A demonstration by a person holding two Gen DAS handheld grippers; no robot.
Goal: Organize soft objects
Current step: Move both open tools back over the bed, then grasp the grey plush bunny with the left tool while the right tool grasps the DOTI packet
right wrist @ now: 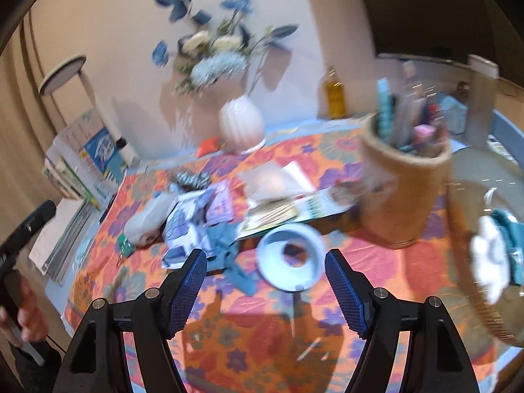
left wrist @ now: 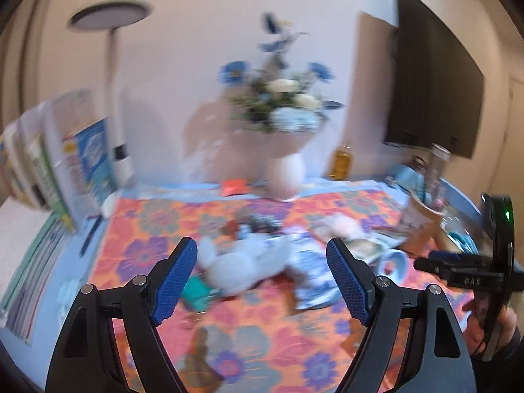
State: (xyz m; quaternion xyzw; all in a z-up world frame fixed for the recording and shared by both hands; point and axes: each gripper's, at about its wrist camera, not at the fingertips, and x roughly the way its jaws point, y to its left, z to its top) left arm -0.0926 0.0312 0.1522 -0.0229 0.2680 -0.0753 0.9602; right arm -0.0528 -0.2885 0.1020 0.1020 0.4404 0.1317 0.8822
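Note:
My left gripper (left wrist: 262,262) hangs open above the floral tablecloth (left wrist: 262,344), nothing between its blue pads. Beyond its fingertips lies a white plush toy (left wrist: 235,268) beside a blue-and-white patterned cloth (left wrist: 311,271). My right gripper (right wrist: 265,275) is also open and empty, above a pale blue ring-shaped piece (right wrist: 291,258) and a teal cloth (right wrist: 232,255). The right wrist view shows the plush toy (right wrist: 150,219) and the patterned cloth (right wrist: 186,229) further left. A woven basket (right wrist: 475,311) at the right edge holds white and teal soft things.
A brown cup of pens (right wrist: 402,190) stands right of centre, with booklets (right wrist: 278,203) lying by it. A white vase of flowers (right wrist: 242,124) and an amber bottle (right wrist: 335,95) stand at the wall. Stacked books (right wrist: 82,160) sit at the left. Both views are motion-blurred.

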